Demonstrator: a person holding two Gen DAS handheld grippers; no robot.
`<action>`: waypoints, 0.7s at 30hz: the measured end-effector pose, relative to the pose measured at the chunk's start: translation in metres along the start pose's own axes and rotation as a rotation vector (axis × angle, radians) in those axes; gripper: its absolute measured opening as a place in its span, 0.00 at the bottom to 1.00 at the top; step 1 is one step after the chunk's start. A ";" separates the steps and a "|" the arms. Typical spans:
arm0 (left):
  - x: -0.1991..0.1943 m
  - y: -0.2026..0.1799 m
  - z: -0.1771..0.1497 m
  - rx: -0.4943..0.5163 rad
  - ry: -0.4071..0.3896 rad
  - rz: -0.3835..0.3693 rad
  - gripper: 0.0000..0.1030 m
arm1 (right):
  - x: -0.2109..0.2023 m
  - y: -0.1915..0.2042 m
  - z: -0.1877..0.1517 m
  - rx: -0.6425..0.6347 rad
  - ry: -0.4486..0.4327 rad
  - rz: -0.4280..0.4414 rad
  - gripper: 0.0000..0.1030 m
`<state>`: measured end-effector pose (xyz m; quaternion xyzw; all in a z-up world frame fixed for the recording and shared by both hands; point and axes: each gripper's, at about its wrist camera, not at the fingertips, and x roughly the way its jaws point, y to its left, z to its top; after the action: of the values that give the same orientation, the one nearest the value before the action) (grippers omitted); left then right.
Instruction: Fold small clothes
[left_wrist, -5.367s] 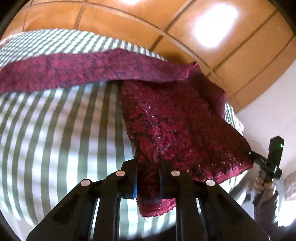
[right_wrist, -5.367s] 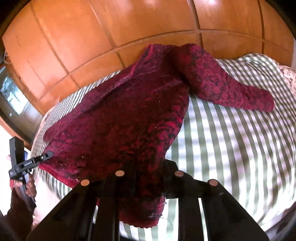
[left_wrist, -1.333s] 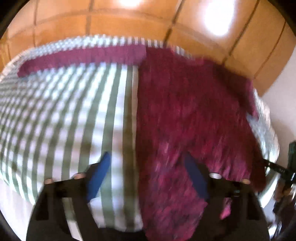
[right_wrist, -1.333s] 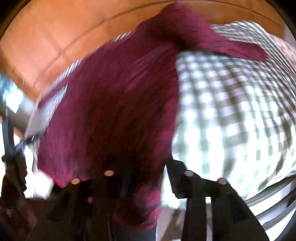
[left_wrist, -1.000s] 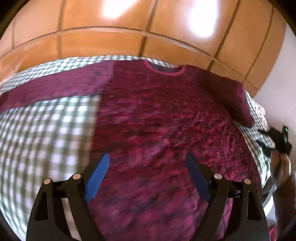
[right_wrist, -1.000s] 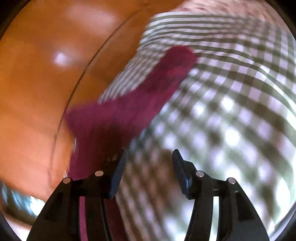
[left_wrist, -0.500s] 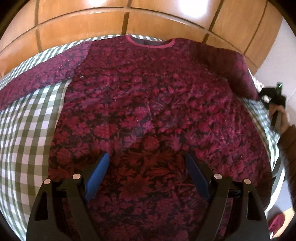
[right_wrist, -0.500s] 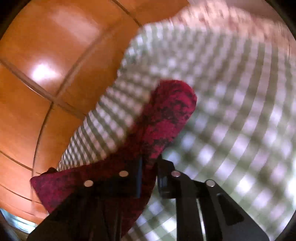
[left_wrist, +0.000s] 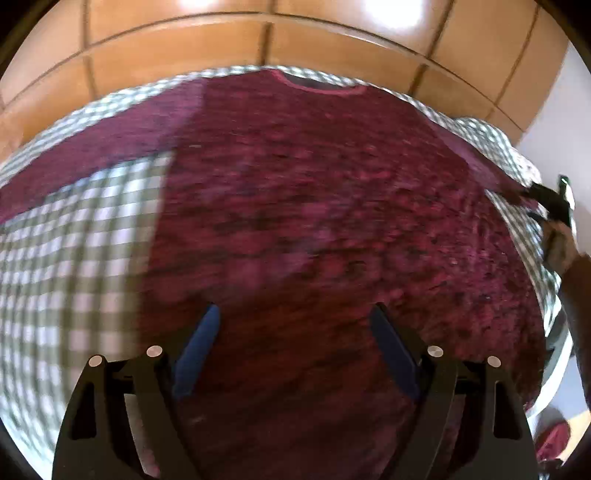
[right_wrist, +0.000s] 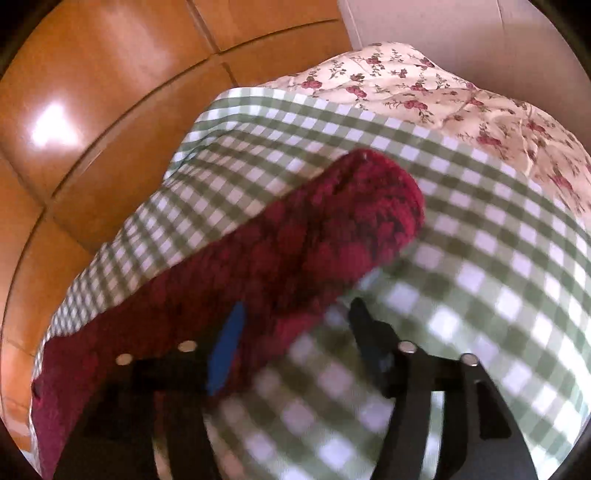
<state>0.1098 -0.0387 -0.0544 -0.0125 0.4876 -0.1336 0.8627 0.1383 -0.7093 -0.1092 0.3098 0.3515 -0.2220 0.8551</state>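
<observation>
A dark red patterned long-sleeved top (left_wrist: 314, 206) lies spread flat on the green-and-white checked bedcover (left_wrist: 81, 251), neckline at the far side. My left gripper (left_wrist: 293, 325) is open and empty above the lower middle of the top. My right gripper (right_wrist: 295, 317) is open, with the lower edge of the top's right sleeve (right_wrist: 332, 236) between its fingers; the sleeve cuff points up and right. The right gripper also shows at the right edge of the left wrist view (left_wrist: 550, 201), at the sleeve's end.
A wooden panelled wall (left_wrist: 258, 37) runs behind the bed. A floral quilt (right_wrist: 443, 92) lies beyond the checked cover on the right. The bed's edge (left_wrist: 554, 332) drops off at the right of the left wrist view.
Both grippers let go of the top's hem and it now lies flat. The right gripper moved to the right sleeve, shut there half a second ago, and is now open.
</observation>
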 end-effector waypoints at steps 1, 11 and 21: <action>-0.007 0.008 -0.001 -0.013 -0.017 0.031 0.80 | -0.006 0.007 -0.005 -0.019 0.016 0.027 0.67; -0.038 0.092 -0.041 -0.223 -0.007 0.087 0.80 | -0.090 0.094 -0.178 -0.379 0.432 0.508 0.63; -0.041 0.066 -0.063 -0.119 -0.042 0.011 0.12 | -0.157 0.116 -0.271 -0.689 0.429 0.405 0.17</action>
<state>0.0511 0.0417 -0.0632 -0.0639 0.4766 -0.0996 0.8711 -0.0206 -0.4158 -0.1018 0.1088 0.5062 0.1489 0.8425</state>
